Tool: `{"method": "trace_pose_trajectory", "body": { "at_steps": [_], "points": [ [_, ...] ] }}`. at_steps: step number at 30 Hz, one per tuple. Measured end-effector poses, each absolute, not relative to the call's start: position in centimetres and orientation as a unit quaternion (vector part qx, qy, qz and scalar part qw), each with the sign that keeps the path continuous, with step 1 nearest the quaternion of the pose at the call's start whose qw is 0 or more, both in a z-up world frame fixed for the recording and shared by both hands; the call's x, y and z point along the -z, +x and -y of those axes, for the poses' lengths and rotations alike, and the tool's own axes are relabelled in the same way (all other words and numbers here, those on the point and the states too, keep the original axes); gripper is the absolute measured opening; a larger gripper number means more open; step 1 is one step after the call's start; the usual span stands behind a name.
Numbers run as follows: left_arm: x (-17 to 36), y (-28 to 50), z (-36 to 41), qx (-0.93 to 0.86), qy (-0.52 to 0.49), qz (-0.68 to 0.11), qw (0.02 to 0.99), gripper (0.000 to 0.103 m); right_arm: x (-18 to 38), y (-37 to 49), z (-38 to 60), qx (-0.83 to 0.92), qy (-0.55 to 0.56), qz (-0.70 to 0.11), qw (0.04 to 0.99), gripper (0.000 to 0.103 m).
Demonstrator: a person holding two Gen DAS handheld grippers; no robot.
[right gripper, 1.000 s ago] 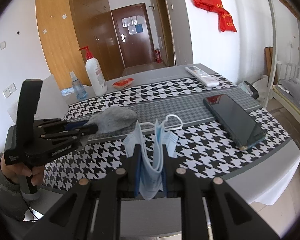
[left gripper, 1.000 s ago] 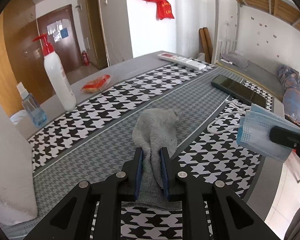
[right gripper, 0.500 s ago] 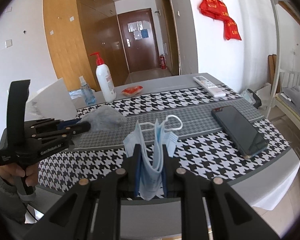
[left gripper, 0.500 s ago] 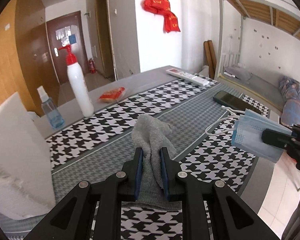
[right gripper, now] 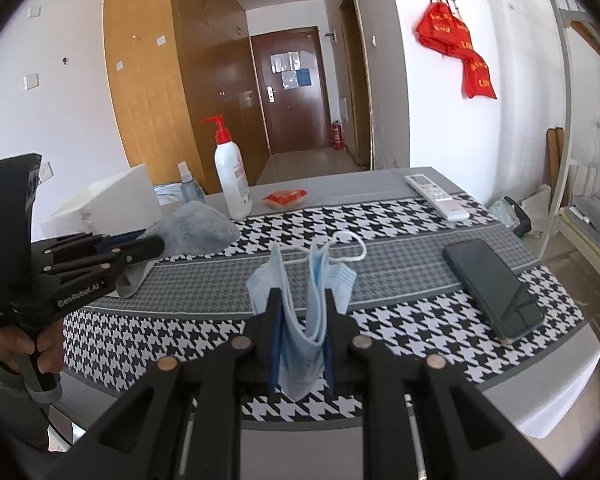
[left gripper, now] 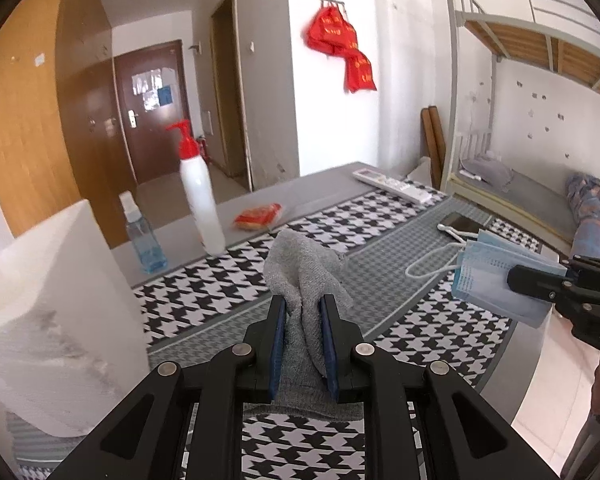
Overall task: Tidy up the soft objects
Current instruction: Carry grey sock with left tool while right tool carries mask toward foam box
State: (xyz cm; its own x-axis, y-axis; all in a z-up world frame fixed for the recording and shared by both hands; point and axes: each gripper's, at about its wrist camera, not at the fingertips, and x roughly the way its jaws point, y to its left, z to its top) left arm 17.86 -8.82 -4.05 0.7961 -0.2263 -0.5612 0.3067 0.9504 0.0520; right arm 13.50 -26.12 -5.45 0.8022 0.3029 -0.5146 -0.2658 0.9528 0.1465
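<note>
My left gripper (left gripper: 303, 306) is shut on a grey sock (left gripper: 302, 276) and holds it up above the houndstooth table runner (left gripper: 204, 292). The sock also shows in the right wrist view (right gripper: 194, 230), bunched at the left gripper's fingertips. My right gripper (right gripper: 300, 300) is shut on a folded light blue face mask (right gripper: 306, 320), held above the runner near the table's front edge. The mask (left gripper: 496, 280) shows in the left wrist view at the right, its white ear loops hanging loose.
A white box (left gripper: 56, 320) stands at the left. Behind it are a small blue spray bottle (left gripper: 144, 236) and a white pump bottle (left gripper: 200, 200). A red snack packet (left gripper: 258, 216), a white remote (right gripper: 436, 196) and a black phone (right gripper: 494, 288) lie on the table.
Both grippers have lifted higher off the table with their loads. The sock has come off the runner and hangs bunched. The mask's ear loops have lifted off the cloth.
</note>
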Motion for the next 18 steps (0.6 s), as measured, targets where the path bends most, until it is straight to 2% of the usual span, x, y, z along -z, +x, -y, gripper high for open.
{"method": "trace_pose_trajectory", "body": {
  "at_steps": [18],
  "points": [
    [0.7, 15.4, 6.1, 0.108, 0.072, -0.225, 0.966, 0.019, 3.0, 13.5, 23.6, -0.181, 0.018, -0.243, 0.953, 0.021]
  ]
}}
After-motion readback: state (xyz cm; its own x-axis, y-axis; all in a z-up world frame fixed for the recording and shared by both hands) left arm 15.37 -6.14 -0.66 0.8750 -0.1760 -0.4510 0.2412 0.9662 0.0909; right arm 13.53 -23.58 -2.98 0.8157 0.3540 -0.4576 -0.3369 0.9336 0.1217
